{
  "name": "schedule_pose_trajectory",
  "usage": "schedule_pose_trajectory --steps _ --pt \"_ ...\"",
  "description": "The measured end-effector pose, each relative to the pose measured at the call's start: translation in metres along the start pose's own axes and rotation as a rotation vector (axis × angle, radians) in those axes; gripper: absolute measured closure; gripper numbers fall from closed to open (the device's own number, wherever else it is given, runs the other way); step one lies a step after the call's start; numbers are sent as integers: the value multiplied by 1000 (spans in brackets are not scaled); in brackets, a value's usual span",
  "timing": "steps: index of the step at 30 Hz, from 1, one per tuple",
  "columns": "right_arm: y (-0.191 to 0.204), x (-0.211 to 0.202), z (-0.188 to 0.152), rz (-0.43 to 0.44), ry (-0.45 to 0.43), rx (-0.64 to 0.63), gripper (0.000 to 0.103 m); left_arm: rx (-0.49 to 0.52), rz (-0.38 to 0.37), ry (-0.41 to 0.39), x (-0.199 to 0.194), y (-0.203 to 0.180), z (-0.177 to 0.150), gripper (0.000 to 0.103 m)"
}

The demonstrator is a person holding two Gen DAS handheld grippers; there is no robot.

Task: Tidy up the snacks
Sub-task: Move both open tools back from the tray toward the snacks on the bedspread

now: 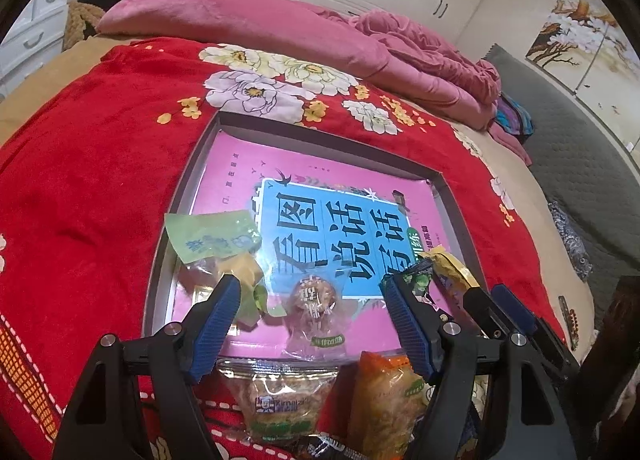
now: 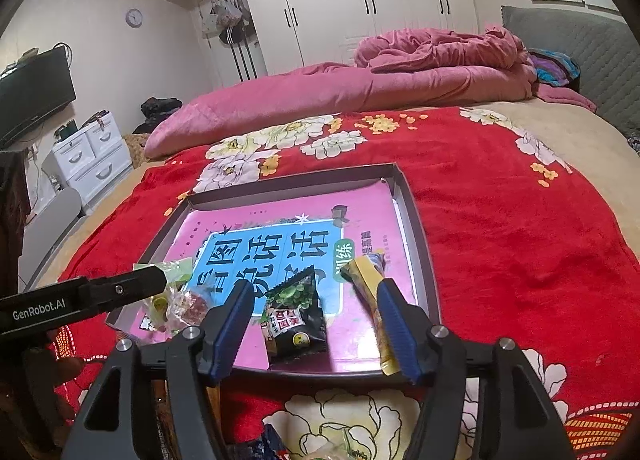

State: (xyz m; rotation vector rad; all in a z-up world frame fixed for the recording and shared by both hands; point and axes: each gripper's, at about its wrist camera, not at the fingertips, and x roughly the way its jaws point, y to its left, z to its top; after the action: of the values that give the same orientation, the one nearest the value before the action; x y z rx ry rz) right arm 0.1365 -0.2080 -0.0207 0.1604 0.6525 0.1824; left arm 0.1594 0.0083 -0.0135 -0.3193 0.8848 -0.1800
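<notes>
A shallow grey tray (image 1: 160, 260) holding a pink book lies on the red flowered blanket. My left gripper (image 1: 312, 294) stands open over its near edge. A clear-wrapped round brown pastry (image 1: 316, 296) lies between the fingers, untouched. A green packet (image 1: 212, 236) rests by the left finger. My right gripper (image 2: 314, 298) is open too. A black and green packet (image 2: 298, 316) lies loose between its fingers on the book. A long yellow packet (image 2: 368, 284) runs under its right finger. One finger (image 2: 132, 286) of the left gripper reaches in from the left.
Near the tray's front edge, on the blanket, lie a clear bag of biscuits (image 1: 280, 400) and an orange packet (image 1: 384, 400). A rolled pink quilt (image 2: 320, 96) lies behind the tray. White wardrobes (image 2: 360, 0) line the far wall.
</notes>
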Motion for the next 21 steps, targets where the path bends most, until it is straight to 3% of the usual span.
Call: schedule_pose_trajectory --steps 21 --pt "7 -13 -5 -1 -16 -38 33 8 21 6 -11 -5 -12 27"
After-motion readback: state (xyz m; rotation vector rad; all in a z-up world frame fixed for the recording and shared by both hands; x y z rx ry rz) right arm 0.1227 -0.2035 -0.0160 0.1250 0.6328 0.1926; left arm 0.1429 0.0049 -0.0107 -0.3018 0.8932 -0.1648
